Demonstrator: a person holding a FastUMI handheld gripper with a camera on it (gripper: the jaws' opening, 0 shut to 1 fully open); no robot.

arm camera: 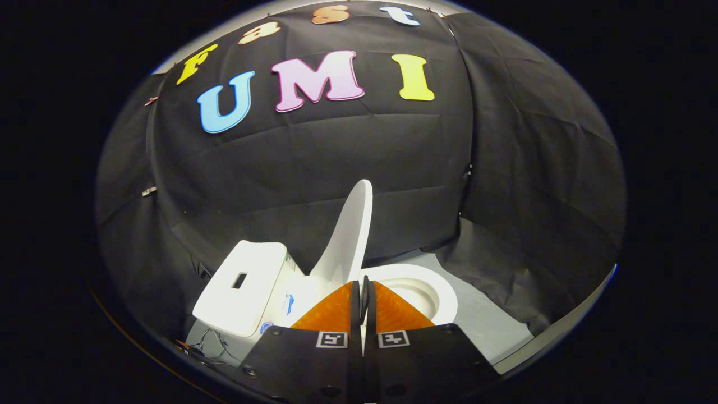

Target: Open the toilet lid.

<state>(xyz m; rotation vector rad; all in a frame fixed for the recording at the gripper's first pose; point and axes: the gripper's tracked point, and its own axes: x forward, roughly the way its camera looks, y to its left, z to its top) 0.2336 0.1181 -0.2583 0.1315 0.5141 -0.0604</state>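
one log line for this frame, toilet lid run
lid: raised, upright | gripper: shut, empty, just short of lid's base | bowl: uncovered | tank: beside lid

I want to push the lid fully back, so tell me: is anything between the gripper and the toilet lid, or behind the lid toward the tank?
Nothing visible is in the way. The hand-held gripper, fingers together, sits just before the raised toilet lid. Between lid and tank, nothing is visible.

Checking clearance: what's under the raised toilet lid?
Under the raised lid lies the white seat ring around an open bowl. The shut gripper fingers cover the ring's near side; the bowl's bottom is out of sight.
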